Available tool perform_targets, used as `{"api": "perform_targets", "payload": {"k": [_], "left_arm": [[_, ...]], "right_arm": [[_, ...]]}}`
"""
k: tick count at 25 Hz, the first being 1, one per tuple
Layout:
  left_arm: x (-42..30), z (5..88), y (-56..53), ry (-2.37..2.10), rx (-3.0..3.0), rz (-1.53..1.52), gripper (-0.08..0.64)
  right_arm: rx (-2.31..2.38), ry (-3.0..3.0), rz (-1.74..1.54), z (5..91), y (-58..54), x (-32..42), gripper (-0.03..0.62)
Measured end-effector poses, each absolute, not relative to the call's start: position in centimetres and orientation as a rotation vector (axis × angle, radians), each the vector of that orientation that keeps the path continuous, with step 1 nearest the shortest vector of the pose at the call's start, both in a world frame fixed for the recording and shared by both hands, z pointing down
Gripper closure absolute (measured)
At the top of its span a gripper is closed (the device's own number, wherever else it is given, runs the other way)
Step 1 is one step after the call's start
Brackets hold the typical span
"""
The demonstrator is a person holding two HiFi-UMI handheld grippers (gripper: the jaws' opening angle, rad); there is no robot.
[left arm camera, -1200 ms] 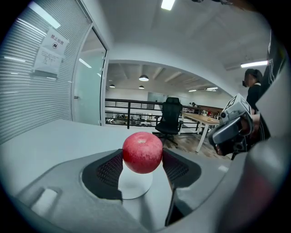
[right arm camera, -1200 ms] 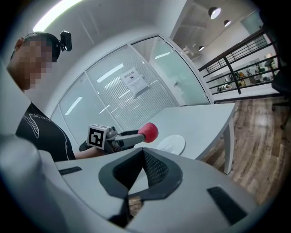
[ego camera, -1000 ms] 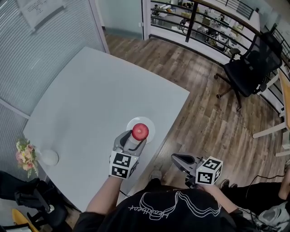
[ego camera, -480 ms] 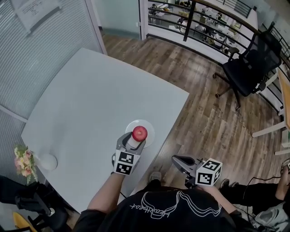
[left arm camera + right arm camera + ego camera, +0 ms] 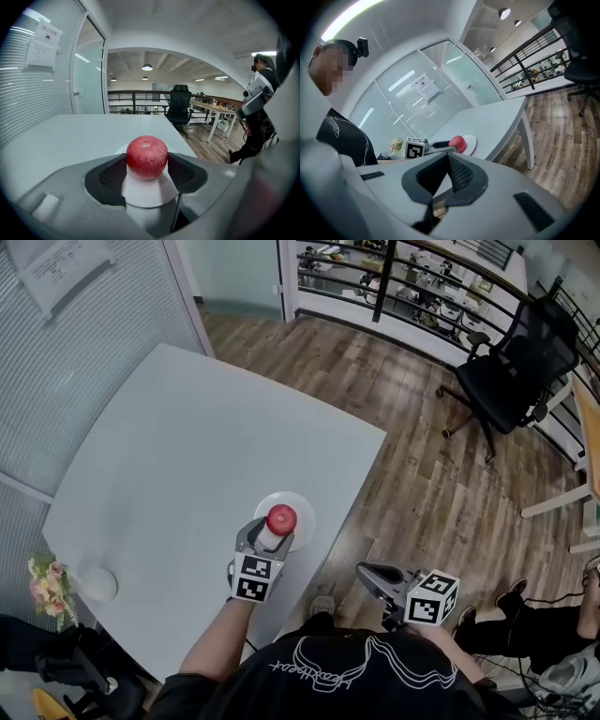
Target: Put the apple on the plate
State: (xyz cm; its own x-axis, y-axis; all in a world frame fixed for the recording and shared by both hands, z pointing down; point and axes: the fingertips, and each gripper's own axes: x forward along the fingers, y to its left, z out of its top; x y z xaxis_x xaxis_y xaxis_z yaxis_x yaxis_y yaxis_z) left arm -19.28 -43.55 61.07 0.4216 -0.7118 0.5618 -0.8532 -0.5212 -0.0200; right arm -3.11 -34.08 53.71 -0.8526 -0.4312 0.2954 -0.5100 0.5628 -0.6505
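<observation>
Left hand-held gripper [image 5: 277, 527] is clamped on a red apple [image 5: 281, 517], its dark pads pressing the fruit from both sides. It holds the apple over a white plate [image 5: 302, 509] near the front edge of a pale grey worktop [image 5: 206, 437]. From the left gripper view the plate shows directly beneath the fruit, but whether the two touch cannot be told.

Right hand-held gripper [image 5: 367, 573] hangs off the worktop's edge above the wood floor [image 5: 412, 465], its jaws together with nothing between them. It is well apart from the plate.

At the worktop's far left corner, a small bunch of flowers [image 5: 46, 578] sits just beside a white round object [image 5: 97, 584]. A black office chair [image 5: 511, 371] stands on the floor beyond, near a dark railing [image 5: 394, 277].
</observation>
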Motion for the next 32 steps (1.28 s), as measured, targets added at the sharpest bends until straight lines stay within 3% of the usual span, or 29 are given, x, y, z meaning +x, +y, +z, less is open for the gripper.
{"api": "perform_targets", "payload": {"k": [21, 32], "left_arm": [[-18.9, 59.2, -42.6, -1.342, 2.49, 0.697, 0.244], [-17.8, 49.6, -37.5, -1.345, 2.416, 0.321, 0.256]], "right_arm": [[0.836, -2.728, 1.096, 51.8, -34.2, -0.8, 0.583], [0.631, -2.915, 0.896, 45.2, -33.1, -1.2, 0.583]]}}
